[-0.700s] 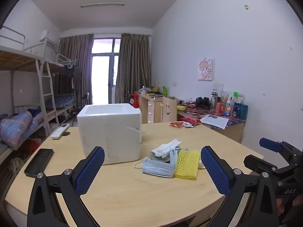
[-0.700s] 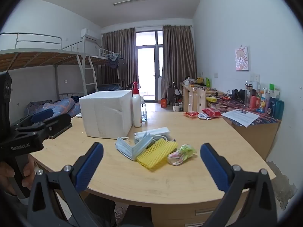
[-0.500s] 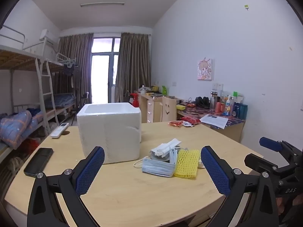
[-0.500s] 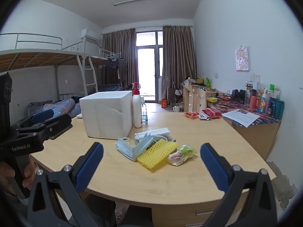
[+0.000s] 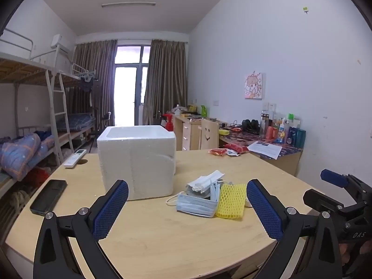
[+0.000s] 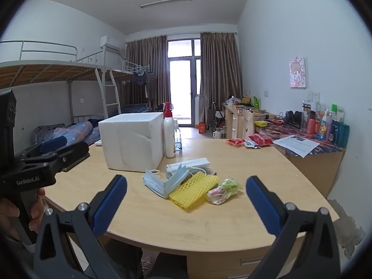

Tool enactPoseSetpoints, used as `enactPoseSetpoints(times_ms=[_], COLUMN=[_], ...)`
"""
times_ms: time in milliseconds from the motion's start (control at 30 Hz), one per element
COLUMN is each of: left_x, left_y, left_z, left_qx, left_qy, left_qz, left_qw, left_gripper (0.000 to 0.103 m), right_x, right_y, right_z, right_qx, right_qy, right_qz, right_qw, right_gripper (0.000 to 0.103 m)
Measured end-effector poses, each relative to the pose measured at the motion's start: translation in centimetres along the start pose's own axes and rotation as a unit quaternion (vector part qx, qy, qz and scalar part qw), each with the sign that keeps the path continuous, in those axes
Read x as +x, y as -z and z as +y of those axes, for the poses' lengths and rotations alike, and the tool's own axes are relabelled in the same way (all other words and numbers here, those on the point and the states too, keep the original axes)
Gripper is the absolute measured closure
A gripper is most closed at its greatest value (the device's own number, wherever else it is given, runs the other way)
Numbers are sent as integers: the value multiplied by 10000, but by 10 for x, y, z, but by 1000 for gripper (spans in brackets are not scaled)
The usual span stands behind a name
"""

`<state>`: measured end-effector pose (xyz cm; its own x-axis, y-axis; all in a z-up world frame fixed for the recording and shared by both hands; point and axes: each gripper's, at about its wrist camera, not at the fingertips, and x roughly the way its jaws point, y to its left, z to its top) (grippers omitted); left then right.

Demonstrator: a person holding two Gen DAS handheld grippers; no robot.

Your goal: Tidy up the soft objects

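A pile of soft things lies on the round wooden table (image 5: 162, 239): blue face masks (image 5: 196, 205) (image 6: 162, 182), a yellow foam net (image 5: 231, 201) (image 6: 194, 191), white packets (image 5: 205, 181) (image 6: 190, 164) and a crumpled plastic wrapper (image 6: 223, 188). A white open-topped foam box (image 5: 137, 160) (image 6: 131, 140) stands to the left of the pile. My left gripper (image 5: 187, 207) is open and empty, short of the pile. My right gripper (image 6: 186, 203) is open and empty, short of the pile too.
A black phone (image 5: 48, 200) and a white remote (image 5: 74, 158) lie at the table's left. A spray bottle (image 6: 169, 137) stands beside the box. Snack packets (image 6: 259, 139) and a paper sheet (image 6: 296, 145) lie far right. A bunk bed (image 5: 28, 116) stands left.
Both grippers have drifted very slightly; the view is almost the same. Nothing on the table has moved.
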<state>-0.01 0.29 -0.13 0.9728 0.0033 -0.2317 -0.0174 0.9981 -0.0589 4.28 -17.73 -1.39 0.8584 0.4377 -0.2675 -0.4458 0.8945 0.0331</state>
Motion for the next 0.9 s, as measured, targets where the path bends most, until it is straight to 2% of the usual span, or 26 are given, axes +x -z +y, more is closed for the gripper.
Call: enactPoseSetpoints(times_ms=[900], left_x=[-5], left_y=[0], left_z=[0], left_qx=[47], left_qy=[-37], left_qz=[-25], left_qw=[10000], left_gripper=[1], right_x=[-6], right_y=[0], right_z=[0], right_qx=[-1], right_qy=[5], right_qz=[-55], right_qw=[10000], right_gripper=[0])
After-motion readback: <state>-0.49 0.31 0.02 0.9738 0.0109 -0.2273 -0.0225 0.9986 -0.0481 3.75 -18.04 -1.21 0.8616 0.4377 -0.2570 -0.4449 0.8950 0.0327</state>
